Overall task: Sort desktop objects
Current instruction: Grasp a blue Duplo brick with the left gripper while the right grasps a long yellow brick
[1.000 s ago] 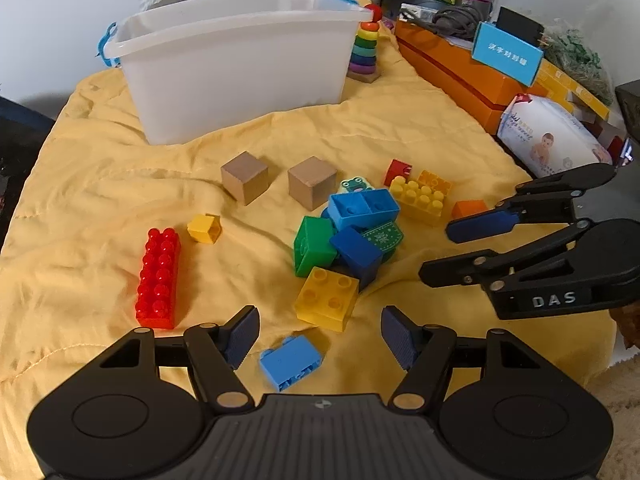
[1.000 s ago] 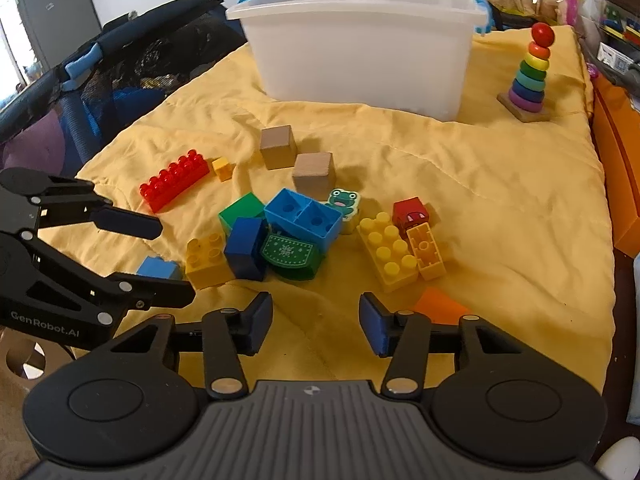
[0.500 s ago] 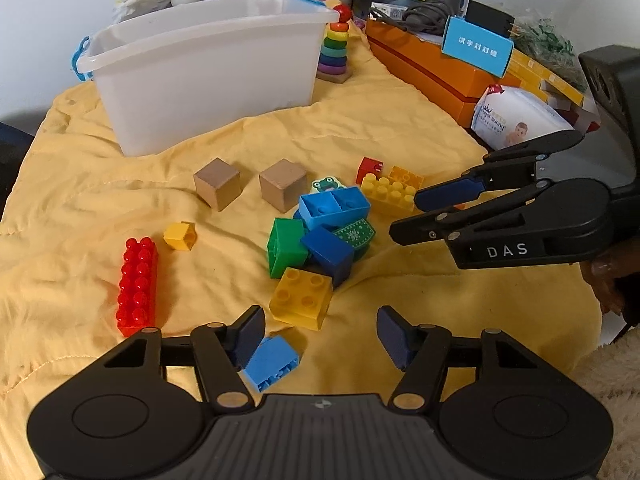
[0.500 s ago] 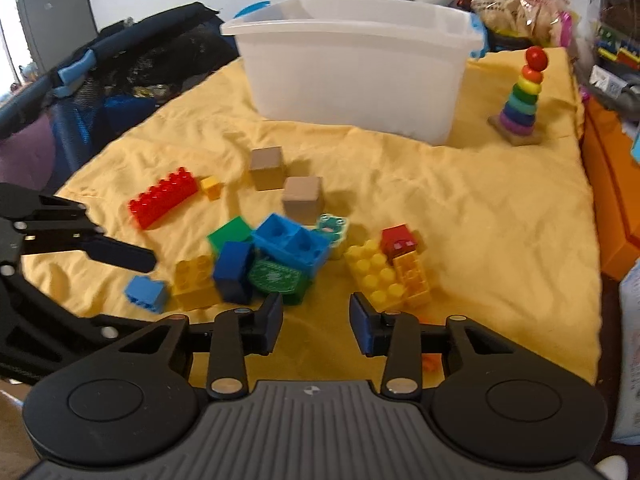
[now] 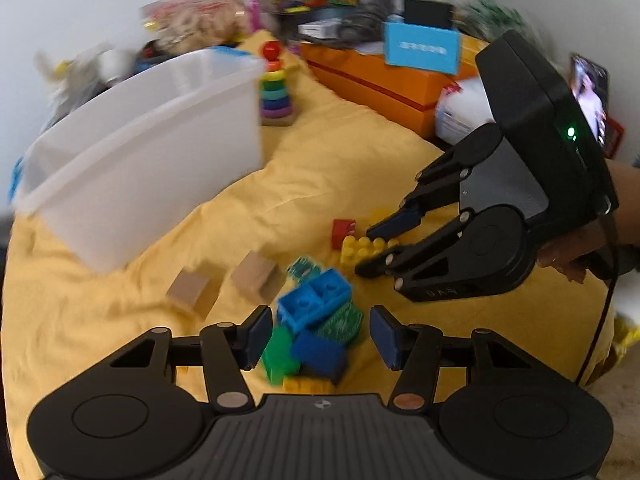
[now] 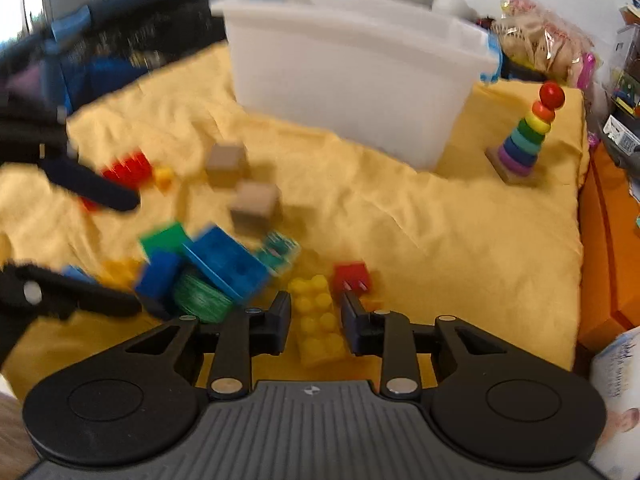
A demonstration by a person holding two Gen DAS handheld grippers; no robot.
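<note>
Toy bricks lie heaped on a yellow cloth (image 5: 340, 160). My left gripper (image 5: 320, 336) hovers over the heap, its jaws closing. A light blue brick (image 5: 314, 306), a green brick (image 5: 278, 354) and a dark blue brick (image 5: 320, 354) sit between its pads, with no pad pressing on any of them. My right gripper (image 6: 315, 320) straddles a long yellow brick (image 6: 318, 320); its jaws are closing and the pads are almost at the brick's sides. In the left wrist view, the right gripper (image 5: 364, 252) is low over the same yellow brick (image 5: 362, 246). Both views are blurred.
A big white bin (image 6: 352, 80) stands at the back. Two wooden cubes (image 5: 192, 290) (image 5: 258, 276) and a small red brick (image 6: 352, 278) lie near the heap. A long red brick (image 6: 128, 170) lies left. A ring-stacking toy (image 6: 524, 140), an orange box (image 5: 380, 80) and a wipes pack (image 5: 460, 116) line the right side.
Both grippers have come in over the heap and narrowed their jaws. The left one has moved forward and rolled. The right one has settled around the long yellow brick.
</note>
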